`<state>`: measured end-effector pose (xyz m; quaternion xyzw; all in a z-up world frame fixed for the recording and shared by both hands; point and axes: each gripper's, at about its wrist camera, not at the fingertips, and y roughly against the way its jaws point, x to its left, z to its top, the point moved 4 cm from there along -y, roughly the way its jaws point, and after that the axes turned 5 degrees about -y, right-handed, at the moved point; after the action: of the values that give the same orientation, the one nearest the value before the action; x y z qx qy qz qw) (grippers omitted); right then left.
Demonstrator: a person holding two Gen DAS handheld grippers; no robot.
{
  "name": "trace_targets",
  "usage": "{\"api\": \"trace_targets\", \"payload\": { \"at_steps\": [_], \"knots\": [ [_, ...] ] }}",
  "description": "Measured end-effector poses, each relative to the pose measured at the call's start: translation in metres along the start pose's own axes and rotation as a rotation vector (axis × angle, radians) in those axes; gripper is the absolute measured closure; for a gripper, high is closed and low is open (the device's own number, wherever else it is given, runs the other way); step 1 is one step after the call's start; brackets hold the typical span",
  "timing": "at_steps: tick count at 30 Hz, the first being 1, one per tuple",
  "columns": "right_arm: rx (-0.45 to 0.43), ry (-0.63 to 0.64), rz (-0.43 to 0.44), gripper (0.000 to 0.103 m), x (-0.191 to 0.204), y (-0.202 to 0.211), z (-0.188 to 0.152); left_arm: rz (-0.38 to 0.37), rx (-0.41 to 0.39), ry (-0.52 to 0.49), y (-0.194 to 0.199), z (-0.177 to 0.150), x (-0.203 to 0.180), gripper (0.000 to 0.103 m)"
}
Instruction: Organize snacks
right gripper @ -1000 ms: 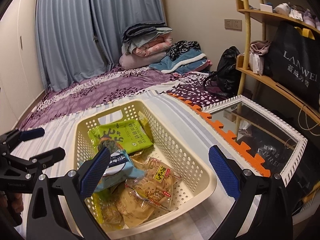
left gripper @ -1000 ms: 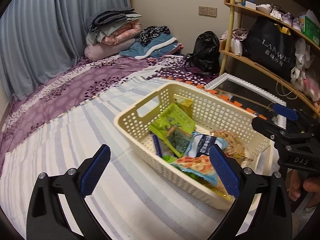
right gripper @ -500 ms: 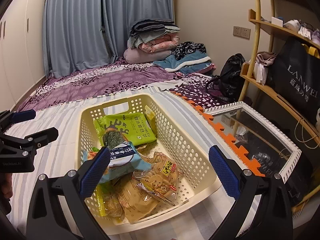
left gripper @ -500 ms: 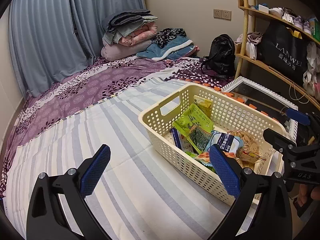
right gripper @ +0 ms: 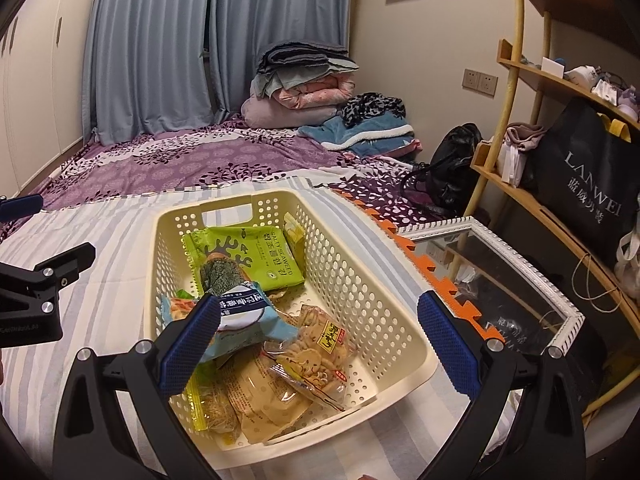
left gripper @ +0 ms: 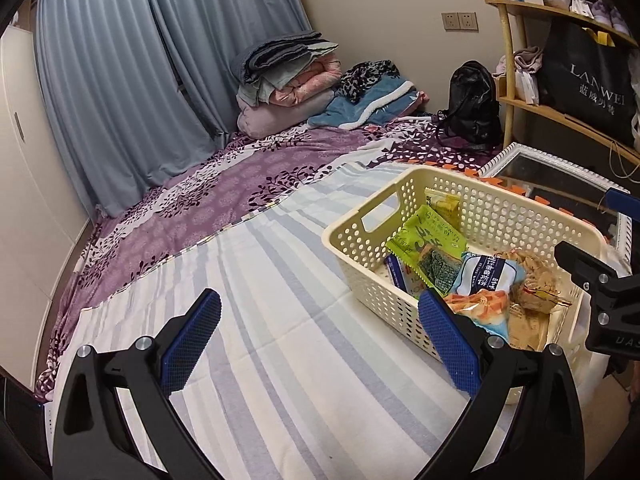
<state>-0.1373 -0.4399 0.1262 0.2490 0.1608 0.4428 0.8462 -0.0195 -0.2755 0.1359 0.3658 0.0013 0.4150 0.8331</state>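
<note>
A cream perforated basket (right gripper: 352, 280) (left gripper: 360, 256) stands on the striped sheet and holds several snack packs: a green seaweed pack (right gripper: 256, 252) (left gripper: 430, 236), a blue-white biscuit pack (right gripper: 248, 320) (left gripper: 488, 276), a clear bag of lotus-shaped crackers (right gripper: 316, 356) and an orange pack (left gripper: 476, 308). My right gripper (right gripper: 318, 342) is open and empty above the basket's near end. My left gripper (left gripper: 320, 338) is open and empty, above the sheet to the left of the basket. Each gripper shows at the edge of the other's view.
A white-framed mirror (right gripper: 504, 280) lies on the floor right of the bed behind an orange foam mat edge (right gripper: 420, 264). A bamboo shelf (right gripper: 532, 200) with a black bag (right gripper: 588, 180) stands at the right. Folded blankets (right gripper: 304, 84) are piled at the curtain.
Both grippers have drawn back and up from the basket, so it looks smaller and farther. The left view has swung left onto the sheet. Both stay open and empty.
</note>
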Motion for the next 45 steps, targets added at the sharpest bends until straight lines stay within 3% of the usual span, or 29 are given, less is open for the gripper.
{"api": "trace_targets", "payload": {
  "at_steps": [16,45],
  "knots": [
    [0.002,0.03,-0.018,0.005,0.002,0.003,-0.004,0.04,0.027,-0.028,0.0,-0.003,-0.003,0.003],
    [0.026,0.043,-0.021,0.005,0.001,-0.001,-0.012,0.027,0.032,-0.107,0.0,-0.004,-0.02,0.003]
  ]
}}
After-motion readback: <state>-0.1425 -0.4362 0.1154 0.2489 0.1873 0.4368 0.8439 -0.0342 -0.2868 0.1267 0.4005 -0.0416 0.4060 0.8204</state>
